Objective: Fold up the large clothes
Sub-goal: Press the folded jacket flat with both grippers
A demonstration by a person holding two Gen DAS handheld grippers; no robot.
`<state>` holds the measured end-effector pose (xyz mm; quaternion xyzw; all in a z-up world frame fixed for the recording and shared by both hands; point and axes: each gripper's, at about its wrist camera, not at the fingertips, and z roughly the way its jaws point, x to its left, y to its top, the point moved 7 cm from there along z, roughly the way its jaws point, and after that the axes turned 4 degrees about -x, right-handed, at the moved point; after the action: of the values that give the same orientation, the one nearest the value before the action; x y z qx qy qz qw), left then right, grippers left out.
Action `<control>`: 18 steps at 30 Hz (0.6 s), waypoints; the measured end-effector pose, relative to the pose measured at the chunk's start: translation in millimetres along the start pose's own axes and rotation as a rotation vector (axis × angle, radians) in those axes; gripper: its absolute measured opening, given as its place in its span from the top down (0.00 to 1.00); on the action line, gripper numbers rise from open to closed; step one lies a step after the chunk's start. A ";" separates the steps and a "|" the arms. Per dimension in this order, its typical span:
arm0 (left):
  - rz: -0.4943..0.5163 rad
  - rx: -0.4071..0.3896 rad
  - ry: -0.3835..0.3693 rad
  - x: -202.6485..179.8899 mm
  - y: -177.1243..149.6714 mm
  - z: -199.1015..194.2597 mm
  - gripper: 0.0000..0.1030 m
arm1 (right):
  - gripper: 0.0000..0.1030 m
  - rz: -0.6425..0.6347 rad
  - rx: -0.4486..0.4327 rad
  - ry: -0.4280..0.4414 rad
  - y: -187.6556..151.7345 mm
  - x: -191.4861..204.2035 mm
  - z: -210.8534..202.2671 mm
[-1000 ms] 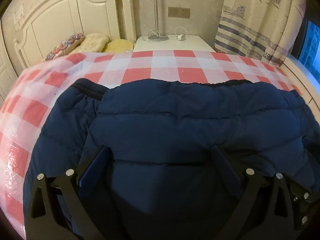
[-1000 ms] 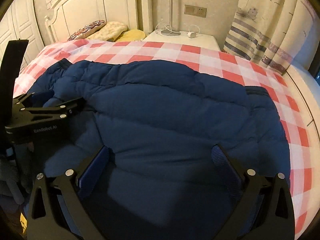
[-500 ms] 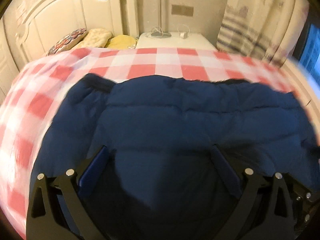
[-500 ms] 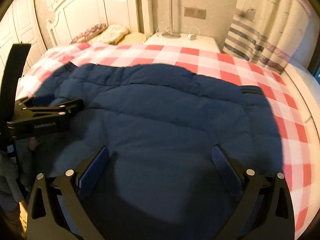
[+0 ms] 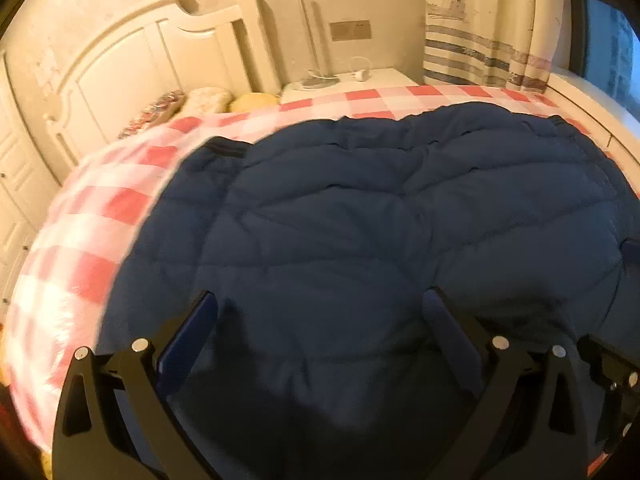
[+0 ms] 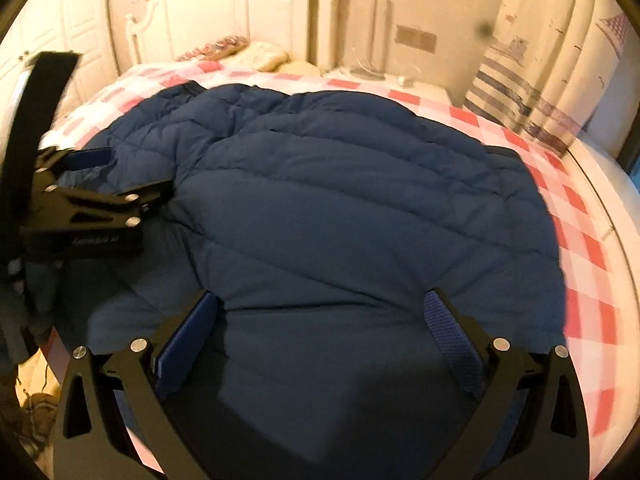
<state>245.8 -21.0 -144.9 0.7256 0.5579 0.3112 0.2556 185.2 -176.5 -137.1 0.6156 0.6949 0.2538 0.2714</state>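
Observation:
A large navy quilted down jacket lies spread on the red-and-white checked bedspread; it also shows in the right wrist view. My left gripper is open, its blue-padded fingers wide apart over the jacket's near edge. My right gripper is open too, hovering over the near part of the jacket. The left gripper also shows at the left of the right wrist view, just above the jacket's left sleeve area. A dark cuff lies at the far left.
A white headboard and several pillows stand at the far left. A white nightstand with a lamp pole and cables is behind the bed. A striped curtain hangs at the right. Floor clutter lies below left.
Both grippers have pulled back and tilted, so more of the jacket and bed shows. Both views are blurred by motion. The jaws have stayed wide open.

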 end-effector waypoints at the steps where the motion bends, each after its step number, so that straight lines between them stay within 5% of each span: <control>1: -0.005 -0.020 -0.027 -2.8 -1.2 -12.7 0.02 | 0.05 0.001 -0.009 -0.009 1.1 1.8 -6.5; 3: 0.005 -0.057 -0.074 -10.2 -6.6 -30.4 0.02 | 0.05 -0.025 -0.041 0.008 -1.6 10.5 -17.4; 6: 0.085 -0.052 -0.033 -23.1 -26.4 -27.5 0.02 | 0.04 -0.058 -0.049 0.011 -16.9 13.6 -12.4; 10: 0.022 -0.029 -0.124 -12.3 -30.3 -21.7 0.02 | 0.05 -0.056 -0.037 0.011 -18.1 10.6 -15.3; 14: -0.029 -0.072 -0.054 32.6 -30.5 -42.0 0.02 | 0.05 -0.021 -0.089 -0.034 -17.6 -12.5 -44.0; 18: -0.117 -0.010 0.022 95.3 -57.5 -28.6 0.02 | 0.05 0.079 -0.059 -0.034 -46.0 -50.2 -41.7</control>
<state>204.8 86.2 -151.1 0.6869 0.6007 0.3065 0.2708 128.2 -232.4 -135.3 0.6386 0.6576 0.2741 0.2909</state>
